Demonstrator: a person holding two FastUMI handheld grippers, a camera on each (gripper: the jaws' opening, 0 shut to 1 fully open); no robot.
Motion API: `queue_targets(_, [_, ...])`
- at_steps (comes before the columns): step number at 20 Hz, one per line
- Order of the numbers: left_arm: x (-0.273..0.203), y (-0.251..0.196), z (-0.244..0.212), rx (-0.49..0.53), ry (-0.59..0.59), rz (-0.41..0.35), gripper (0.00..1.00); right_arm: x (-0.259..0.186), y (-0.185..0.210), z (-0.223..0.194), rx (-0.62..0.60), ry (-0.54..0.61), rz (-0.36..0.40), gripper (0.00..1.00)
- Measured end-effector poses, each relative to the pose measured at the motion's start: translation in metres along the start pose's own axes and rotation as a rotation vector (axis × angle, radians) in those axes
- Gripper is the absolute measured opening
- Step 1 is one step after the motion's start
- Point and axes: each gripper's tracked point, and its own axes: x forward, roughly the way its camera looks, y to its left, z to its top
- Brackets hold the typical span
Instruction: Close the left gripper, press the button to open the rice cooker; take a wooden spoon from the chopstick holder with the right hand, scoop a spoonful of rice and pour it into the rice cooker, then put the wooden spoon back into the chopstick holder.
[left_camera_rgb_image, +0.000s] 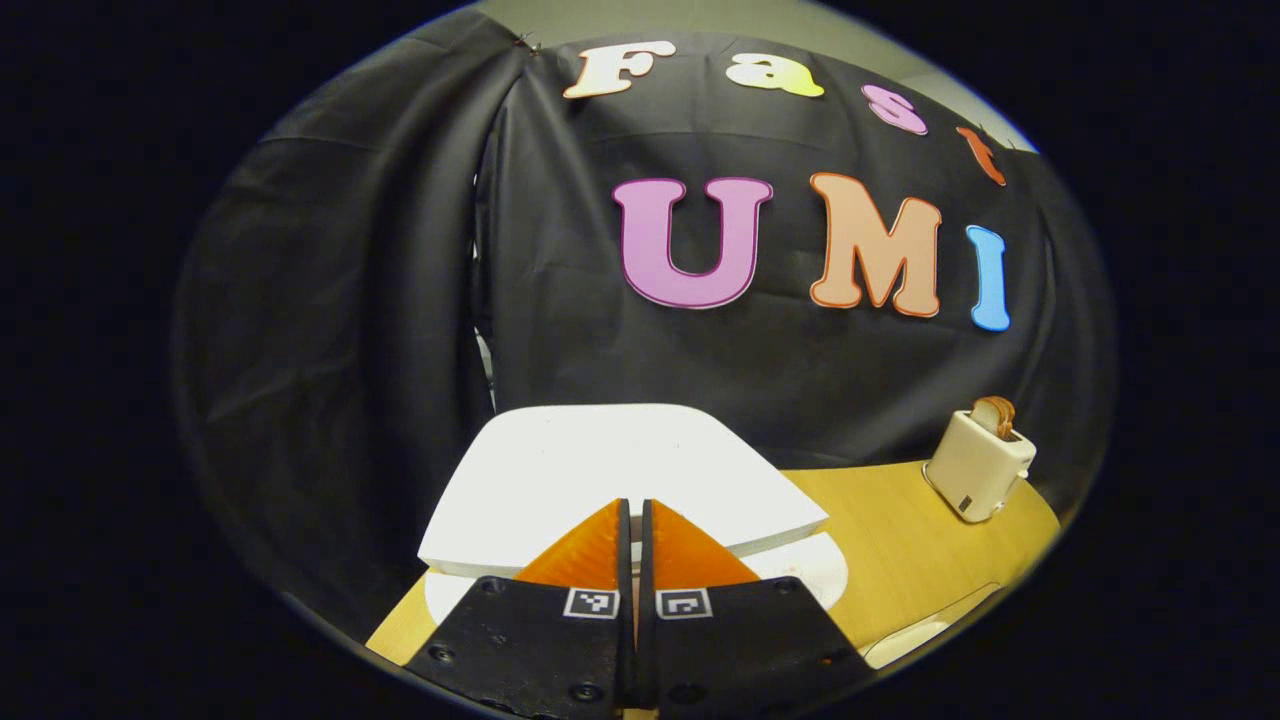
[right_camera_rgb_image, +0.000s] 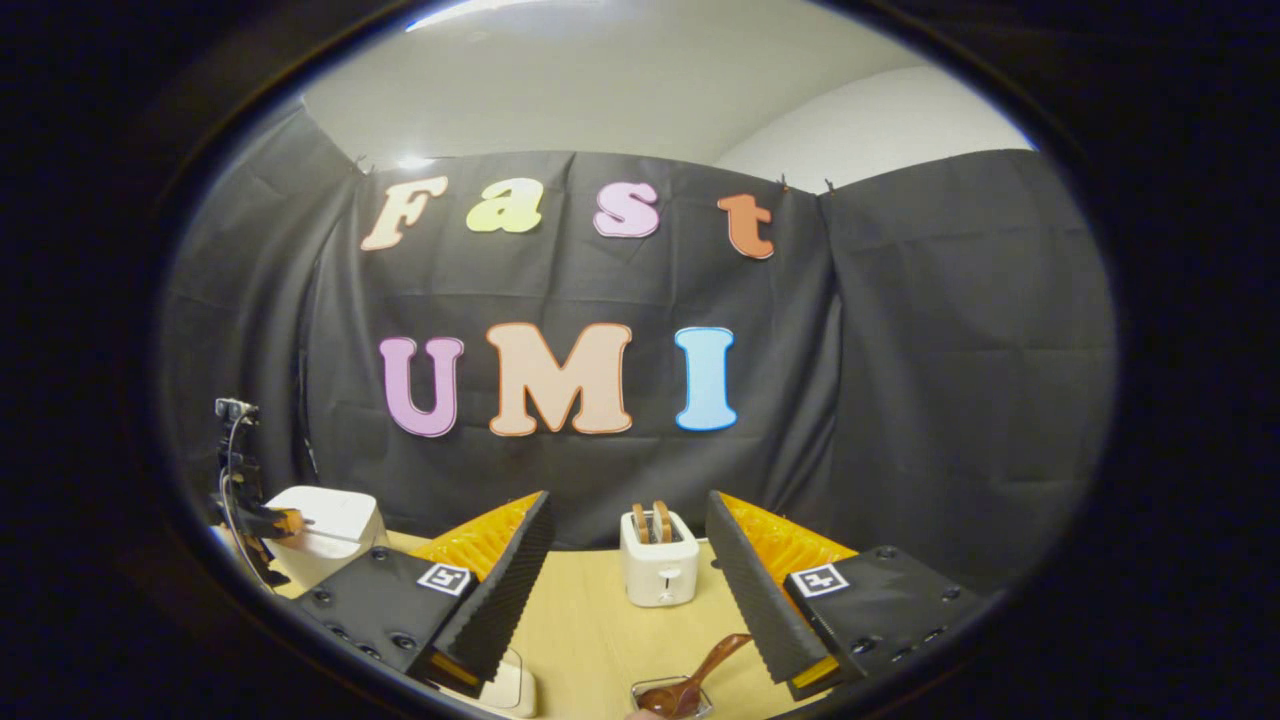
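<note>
On the worktop (left_camera_rgb_image: 900, 540), the white rice cooker (left_camera_rgb_image: 610, 480) sits directly ahead of the left tongs (left_camera_rgb_image: 636, 520), its lid seemingly lifted a little off the body at the front, so the button press looks done or nearly done. Those tongs are clenched, fingers together on nothing. Behind stands a toaster (right_camera_rgb_image: 657, 556), no part of the task. Near the worktop's front edge, the wooden spoon (right_camera_rgb_image: 700, 672) rests untouched in its holder (right_camera_rgb_image: 672, 697), with the right tongs (right_camera_rgb_image: 628, 545) spread wide above it. Taking, scooping, pouring and returning remain.
</note>
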Motion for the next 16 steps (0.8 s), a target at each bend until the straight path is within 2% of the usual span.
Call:
queue_targets(5, [-0.005,-0.002,0.025,0.024,-0.04,0.008,0.0,0.0,-0.007,0.006,0.002,-0.019,0.002,0.94])
queue_targets(6, [-0.008,-0.005,0.029,0.024,-0.045,-0.002,0.01,0.0,-0.009,0.007,0.005,-0.02,0.002,0.94])
queue_targets(7, [-0.01,-0.008,0.031,0.027,-0.047,-0.008,0.07,0.001,-0.012,0.006,0.009,-0.019,0.001,0.94])
queue_targets(8, [-0.013,-0.013,0.035,0.027,-0.053,-0.023,0.22,0.002,-0.013,0.006,0.013,-0.018,0.001,0.94])
queue_targets(9, [-0.017,-0.02,0.039,0.028,-0.063,-0.044,0.29,0.002,-0.015,0.005,0.016,-0.017,0.002,0.94])
queue_targets(10, [-0.02,-0.023,0.045,0.037,-0.075,-0.045,0.55,0.003,-0.017,0.005,0.018,-0.017,0.003,1.0])
queue_targets(12, [-0.025,-0.027,0.056,0.057,-0.098,-0.041,0.89,0.006,-0.02,0.005,0.018,-0.019,0.004,1.0])
queue_targets(16, [-0.043,-0.027,0.08,0.07,-0.165,-0.024,0.91,0.01,-0.026,0.001,0.025,-0.014,0.011,0.94])
